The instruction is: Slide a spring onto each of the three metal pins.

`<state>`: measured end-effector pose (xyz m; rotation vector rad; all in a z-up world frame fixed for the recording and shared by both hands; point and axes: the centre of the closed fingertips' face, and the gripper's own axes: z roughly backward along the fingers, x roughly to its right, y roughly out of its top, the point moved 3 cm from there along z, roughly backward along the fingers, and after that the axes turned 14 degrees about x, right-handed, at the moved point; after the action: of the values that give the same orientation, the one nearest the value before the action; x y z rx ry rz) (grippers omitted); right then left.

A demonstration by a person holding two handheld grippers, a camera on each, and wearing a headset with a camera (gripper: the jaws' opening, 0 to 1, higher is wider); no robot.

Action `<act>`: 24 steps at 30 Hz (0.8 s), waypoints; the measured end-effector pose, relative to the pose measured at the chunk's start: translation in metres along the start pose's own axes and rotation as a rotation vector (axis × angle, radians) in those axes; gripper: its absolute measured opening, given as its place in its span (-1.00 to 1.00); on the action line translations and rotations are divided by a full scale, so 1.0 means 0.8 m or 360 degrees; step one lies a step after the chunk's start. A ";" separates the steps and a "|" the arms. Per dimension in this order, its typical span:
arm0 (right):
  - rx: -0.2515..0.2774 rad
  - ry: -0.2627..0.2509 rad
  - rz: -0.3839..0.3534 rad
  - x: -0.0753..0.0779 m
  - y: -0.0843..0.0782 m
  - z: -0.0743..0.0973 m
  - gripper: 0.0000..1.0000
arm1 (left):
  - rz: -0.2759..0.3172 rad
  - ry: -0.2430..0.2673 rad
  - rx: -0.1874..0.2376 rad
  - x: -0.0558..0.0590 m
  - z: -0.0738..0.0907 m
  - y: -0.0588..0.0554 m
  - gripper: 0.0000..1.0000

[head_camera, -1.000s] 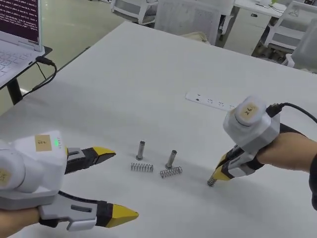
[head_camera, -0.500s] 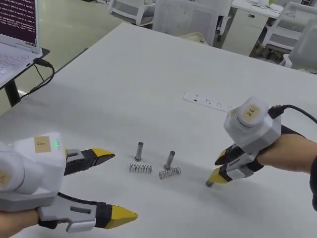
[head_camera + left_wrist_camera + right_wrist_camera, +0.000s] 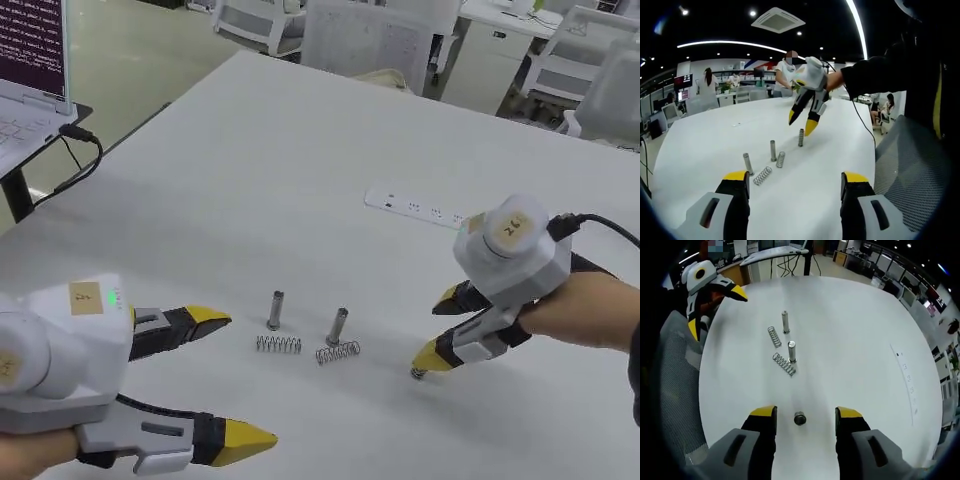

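Spread since a second ago, the right tool (image 3: 432, 330) straddles the spring-loaded pin (image 3: 801, 137) and could topple it withdrawing; left tool (image 3: 248, 378) likewise apart.

White table (image 3: 300, 150), pwr strip (image 3: 415, 208), laptop (image 3: 25, 70), office chairs (image 3: 365, 40)

My head view looks forward and down over the white desk (image 3: 300, 150). The two gripper views sit low near its surface, facing each other; all three share the middle pin (image 3: 337, 326).
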<state>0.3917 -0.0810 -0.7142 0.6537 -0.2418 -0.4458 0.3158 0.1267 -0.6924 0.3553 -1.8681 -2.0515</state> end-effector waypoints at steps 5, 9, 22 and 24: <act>0.0016 0.0001 0.0024 -0.003 0.005 0.002 -0.10 | 0.0003 -0.0008 -0.0003 0.000 -0.002 0.000 0.39; 0.0048 0.0035 0.0046 -0.009 0.019 -0.003 -0.12 | 0.0006 -0.0009 -0.0003 0.001 -0.002 -0.001 0.39; 0.0040 0.0155 0.0139 -0.026 0.037 -0.036 -0.23 | 0.0013 0.0024 0.0000 0.001 0.007 -0.001 0.37; 0.0048 0.0176 0.0147 -0.028 0.040 -0.042 -0.26 | 0.0015 0.0027 -0.0002 0.001 0.007 -0.002 0.36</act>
<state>0.3943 -0.0303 -0.7215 0.6915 -0.1732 -0.3171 0.3125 0.1317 -0.6931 0.3618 -1.8548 -2.0371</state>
